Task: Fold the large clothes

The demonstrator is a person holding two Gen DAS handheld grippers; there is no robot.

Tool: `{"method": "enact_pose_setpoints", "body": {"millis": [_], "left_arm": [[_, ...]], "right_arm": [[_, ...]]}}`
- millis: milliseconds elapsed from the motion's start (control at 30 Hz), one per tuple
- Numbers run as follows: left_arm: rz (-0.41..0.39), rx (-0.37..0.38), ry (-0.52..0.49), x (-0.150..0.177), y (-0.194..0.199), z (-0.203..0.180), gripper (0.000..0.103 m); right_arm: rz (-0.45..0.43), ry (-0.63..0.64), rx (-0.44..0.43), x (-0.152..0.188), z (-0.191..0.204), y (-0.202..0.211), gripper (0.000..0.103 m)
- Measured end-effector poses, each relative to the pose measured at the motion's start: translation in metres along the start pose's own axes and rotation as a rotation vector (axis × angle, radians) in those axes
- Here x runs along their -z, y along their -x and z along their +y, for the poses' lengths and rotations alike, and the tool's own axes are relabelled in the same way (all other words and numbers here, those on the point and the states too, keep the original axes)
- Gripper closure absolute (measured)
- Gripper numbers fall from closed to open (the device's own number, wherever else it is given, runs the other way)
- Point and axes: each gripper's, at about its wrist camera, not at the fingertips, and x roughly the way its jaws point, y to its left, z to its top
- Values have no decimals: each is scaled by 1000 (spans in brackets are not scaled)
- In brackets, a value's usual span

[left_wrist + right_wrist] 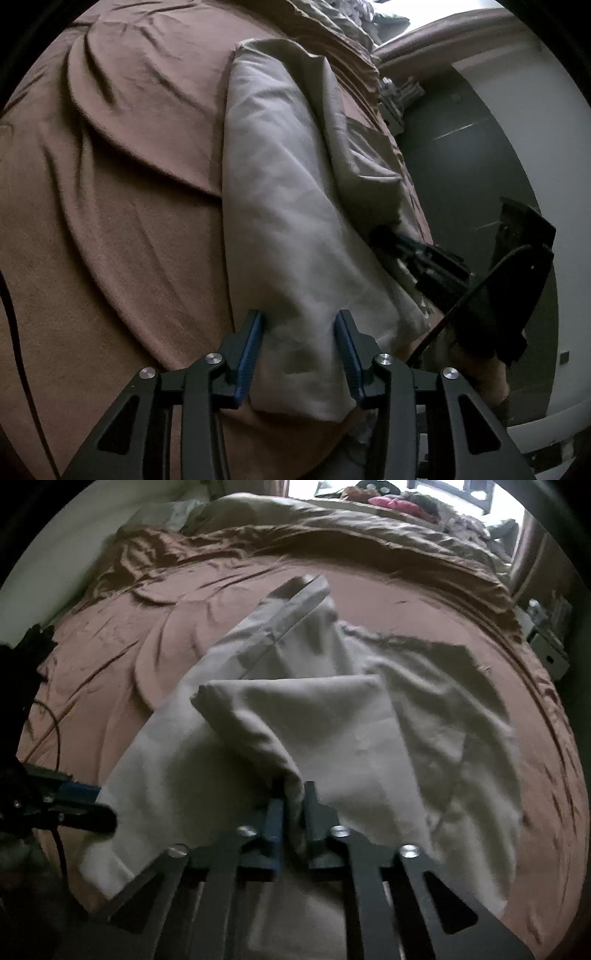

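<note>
Mid-fold: the pale garment (332,716) lay half-doubled on the bed (110,664). Right gripper (293,805) was clamped on a raised fold; left gripper (299,332) stood part-open, fingers (251,343) straddling the near end, grip unclear. Next move probably needs that fold carried across and laid flat.

Dim bedroom, you're over a big bed (369,590).
Brown sheet (110,221) covers it, rumpled tan duvet (369,528) bunched at far end. Bright window (424,487) beyond w/ daylight; white wall (55,554) on left, dark grey floor (480,166) beside bed.
</note>
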Motion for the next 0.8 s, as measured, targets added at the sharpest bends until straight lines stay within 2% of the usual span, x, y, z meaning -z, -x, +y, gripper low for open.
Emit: {"method": "enact_pose_setpoints", "body": {"millis": [133, 400, 500, 600, 700, 800], "left_arm": [[-17, 8, 17, -2, 7, 3, 61], [-70, -36, 23, -13, 29, 9, 61], [-70, -56, 24, -15, 32, 12, 61], [-68, -72, 28, -20, 34, 13, 61], [-66, -86, 21, -22, 34, 12, 61], [-66, -103, 6, -28, 33, 8, 61]], "right_arm": [[-73, -54, 54, -8, -22, 24, 102], [-135, -230, 68, -12, -81, 44, 102], [-134, -307, 90, -8, -99, 38, 102], [-109, -384, 147, -7, -114, 24, 100], [-81, -491, 100, -1, -129, 15, 100], [-75, -519, 99, 8, -132, 18, 100]]}}
